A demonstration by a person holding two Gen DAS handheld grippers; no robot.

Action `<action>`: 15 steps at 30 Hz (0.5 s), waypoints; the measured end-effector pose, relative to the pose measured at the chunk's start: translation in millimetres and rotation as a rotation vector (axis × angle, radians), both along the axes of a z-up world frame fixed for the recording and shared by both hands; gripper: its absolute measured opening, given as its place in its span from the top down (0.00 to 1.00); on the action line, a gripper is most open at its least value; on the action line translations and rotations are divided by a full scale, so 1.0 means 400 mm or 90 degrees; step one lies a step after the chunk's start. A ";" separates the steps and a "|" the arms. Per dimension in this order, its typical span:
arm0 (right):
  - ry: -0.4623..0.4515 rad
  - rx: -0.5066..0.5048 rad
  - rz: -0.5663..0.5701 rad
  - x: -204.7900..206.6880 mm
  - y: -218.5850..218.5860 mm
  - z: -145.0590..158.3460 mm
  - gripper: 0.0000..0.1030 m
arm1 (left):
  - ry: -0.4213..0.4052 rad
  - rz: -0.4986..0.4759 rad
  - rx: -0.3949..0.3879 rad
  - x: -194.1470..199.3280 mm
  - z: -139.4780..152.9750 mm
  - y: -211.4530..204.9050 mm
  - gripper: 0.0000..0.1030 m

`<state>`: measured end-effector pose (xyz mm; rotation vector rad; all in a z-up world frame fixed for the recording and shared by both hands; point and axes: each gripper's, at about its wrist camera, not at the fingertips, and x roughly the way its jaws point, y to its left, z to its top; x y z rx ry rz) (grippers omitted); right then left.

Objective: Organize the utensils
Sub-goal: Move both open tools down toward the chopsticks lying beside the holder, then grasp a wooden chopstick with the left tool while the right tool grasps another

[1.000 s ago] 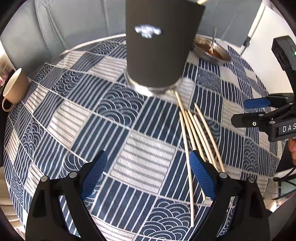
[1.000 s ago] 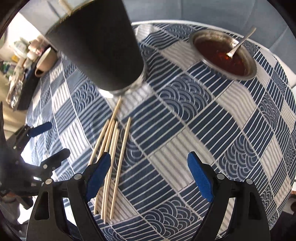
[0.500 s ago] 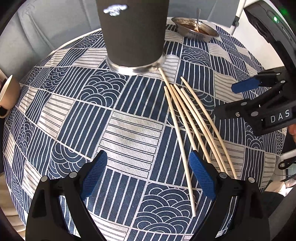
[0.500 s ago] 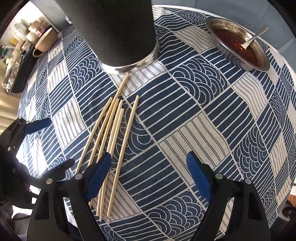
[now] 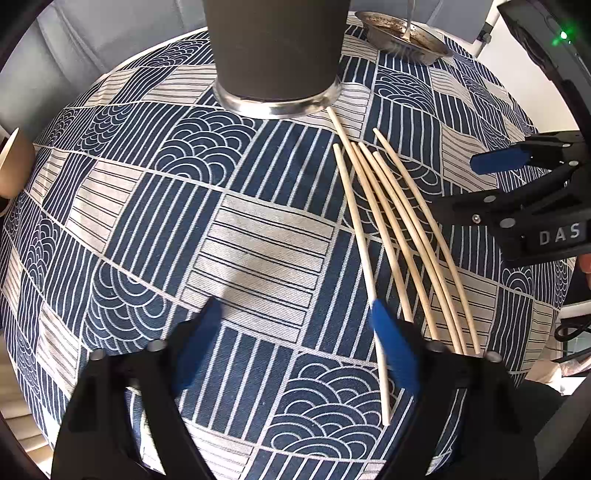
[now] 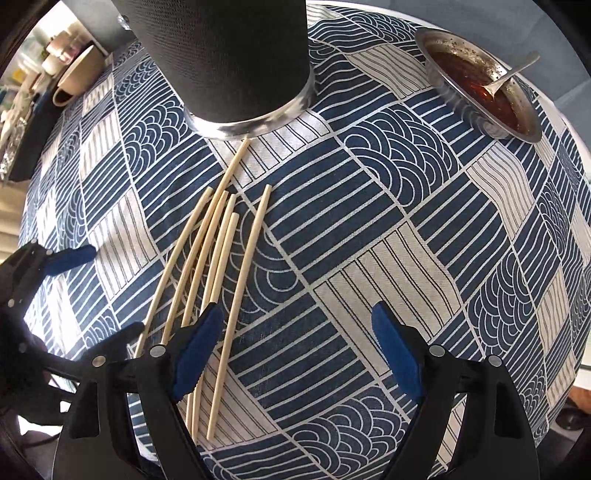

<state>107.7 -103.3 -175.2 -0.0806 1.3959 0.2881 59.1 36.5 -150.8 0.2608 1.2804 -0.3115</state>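
Observation:
Several pale wooden chopsticks [image 5: 391, 229] lie loose in a fan on the blue-and-white patterned tablecloth [image 5: 155, 229], also seen in the right wrist view [image 6: 218, 266]. A tall black utensil holder with a steel base [image 5: 275, 55] stands upright just behind their far tips; it also shows in the right wrist view [image 6: 229, 59]. My left gripper [image 5: 295, 343] is open and empty, low over the cloth, its right finger over the leftmost chopstick. My right gripper [image 6: 295, 350] is open and empty, its left finger over the chopsticks' near ends; it also shows at the right of the left wrist view [image 5: 495, 184].
A steel bowl of red sauce with a spoon in it [image 6: 480, 81] sits at the back right of the table. A beige mug [image 6: 75, 74] stands at the far left edge, with shelf clutter beyond it. A grey sofa [image 5: 92, 33] lies behind the table.
Both grippers have dropped lower and moved in toward the chopsticks and the holder. The jaws have stayed open and the chopsticks have not moved.

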 end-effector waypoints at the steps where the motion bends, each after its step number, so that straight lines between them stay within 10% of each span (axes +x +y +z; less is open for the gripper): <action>1: 0.002 0.000 0.001 0.005 0.008 -0.002 0.27 | -0.004 -0.010 0.012 -0.001 0.002 -0.002 0.36; 15: 0.000 -0.036 0.008 0.026 0.067 -0.018 0.32 | 0.039 0.004 -0.032 -0.006 0.012 0.002 0.40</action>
